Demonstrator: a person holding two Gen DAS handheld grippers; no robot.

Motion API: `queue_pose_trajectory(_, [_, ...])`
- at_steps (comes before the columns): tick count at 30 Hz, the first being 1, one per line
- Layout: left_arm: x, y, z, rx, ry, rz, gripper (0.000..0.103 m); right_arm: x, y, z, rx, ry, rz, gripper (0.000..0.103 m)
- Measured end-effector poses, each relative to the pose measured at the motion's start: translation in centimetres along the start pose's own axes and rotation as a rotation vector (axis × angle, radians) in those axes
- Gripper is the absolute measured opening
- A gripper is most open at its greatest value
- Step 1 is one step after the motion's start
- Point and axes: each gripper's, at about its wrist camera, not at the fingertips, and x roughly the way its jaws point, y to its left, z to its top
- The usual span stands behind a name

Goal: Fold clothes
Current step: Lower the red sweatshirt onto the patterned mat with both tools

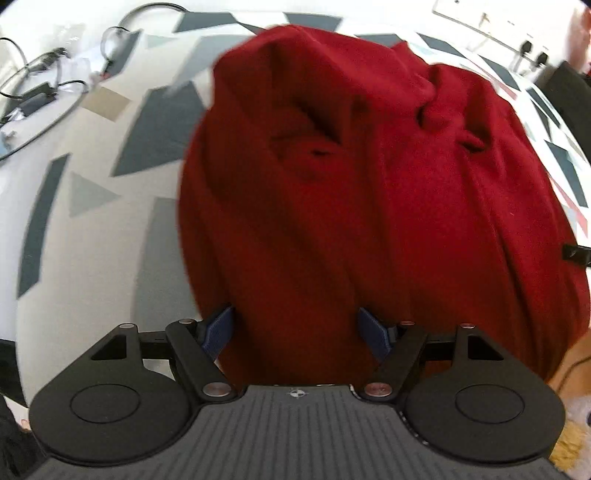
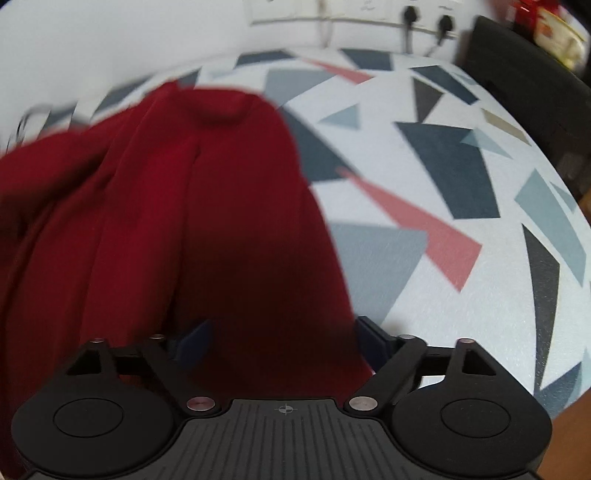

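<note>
Left wrist view: nearest the lens, the left claw [image 1: 299, 334] is seen with its blue pads [image 1: 218, 332] spread wide, and the red garment [image 1: 362, 192] lies bunched between them. No pinch is shown; the cloth is touched or nearly touched by both pads, but which cannot be told, as the edges are blurred. Beyond the claw, the garment is heaped in soft folds on the patterned tablecloth [image 1: 92, 229]. To the far left of the garment, loose cables [image 1: 40, 92] are seen on the cloth.

In the right wrist view, the right claw [image 2: 284, 345] is likewise wide apart, with the garment's right edge draped between its fingers and over the left one. Nothing is clamped. Right of the garment, bare tablecloth is shown up to the wall sockets [image 2: 424, 18].

The step in hand is judged to be a fresh grasp on the near hem, so that the garment can be spread or folded. It would be done well if a single layer of edge were taken by each claw, well apart along the hem, and both were closed before any lift. A bunched grasp should be avoided, since creases would be carried into the fold. The garment should be kept clear of the cables.
</note>
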Motion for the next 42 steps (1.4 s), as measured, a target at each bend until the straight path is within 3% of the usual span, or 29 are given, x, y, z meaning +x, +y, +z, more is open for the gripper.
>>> queue_pose_trajectory(3, [-0.1,-0.7,-0.5,0.037,0.021,0.014,0.077,-0.1,0.2,-0.4,-0.043,0.068,-0.030,0.097])
queue_pose_trajectory(7, [-0.3,-1.4,-1.2,0.072,0.045,0.018,0.085,-0.8,-1.3,-1.6,-0.009,0.140,-0.014,0.100])
queue_pose_trajectory(9, [-0.3,-1.5,-1.8,0.061,0.044,0.001,0.088,-1.1,-1.5,-2.4,-0.022,0.118,-0.009,0.100])
queue_pose_trajectory(11, [-0.2,-1.8,-2.2,0.054,0.039,0.004,0.088,-1.3,-1.1,-2.7,-0.050,0.092,-0.002,0.092])
queue_pose_trajectory(13, [-0.1,-2.2,-2.5,0.057,0.027,0.022,0.087,-1.8,-0.2,-2.6,-0.092,0.067,0.021,0.072])
queue_pose_trajectory(15, [-0.3,-2.1,-2.6,0.046,0.012,0.046,0.069,-2.3,0.5,-2.5,-0.153,0.038,0.051,0.054])
queue_pose_trajectory(16, [-0.5,-1.7,-2.5,0.028,0.009,0.033,0.051,-2.4,0.6,-2.4,-0.162,0.027,0.064,0.040])
queue_pose_trajectory(17, [-0.9,-1.3,-2.5,0.007,0.007,0.011,0.026,-2.4,0.4,-2.2,-0.158,0.017,0.073,0.032])
queue_pose_trajectory(18, [-1.1,-0.7,-2.5,-0.024,0.009,-0.017,0.017,-2.4,-0.1,-1.8,-0.138,0.015,0.089,0.007])
queue_pose_trajectory(21, [-1.9,0.5,-2.6,-0.083,0.013,-0.043,0.014,-2.3,-2.6,-0.2,0.014,0.017,0.162,0.009])
queue_pose_trajectory(23, [-3.0,0.8,-2.7,-0.084,0.007,0.000,0.012,-3.5,-4.6,0.8,0.122,-0.045,0.188,0.008])
queue_pose_trajectory(26, [-5.4,2.7,-2.3,-0.160,-0.019,-0.045,0.012,-5.7,-7.3,2.3,0.260,-0.160,0.229,0.008])
queue_pose_trajectory(29, [-7.7,3.8,-1.5,-0.165,-0.086,0.033,0.012,-8.1,-9.6,3.9,0.383,-0.302,0.282,0.008])
queue_pose_trajectory(34, [-11.6,3.8,2.1,-0.178,-0.265,0.081,0.011,-9.7,-12.3,6.7,0.572,-0.491,0.445,0.008])
queue_pose_trajectory(37, [-13.9,3.8,4.4,-0.187,-0.374,0.106,0.011,-9.5,-12.2,7.6,0.673,-0.545,0.492,0.009])
queue_pose_trajectory(39, [-14.5,3.3,5.6,-0.196,-0.432,0.057,0.011,-9.2,-11.7,7.6,0.656,-0.552,0.514,0.009])
queue_pose_trajectory(42, [-12.3,1.5,6.7,-0.146,-0.403,0.036,0.012,-7.2,-9.9,7.0,0.528,-0.430,0.470,0.011])
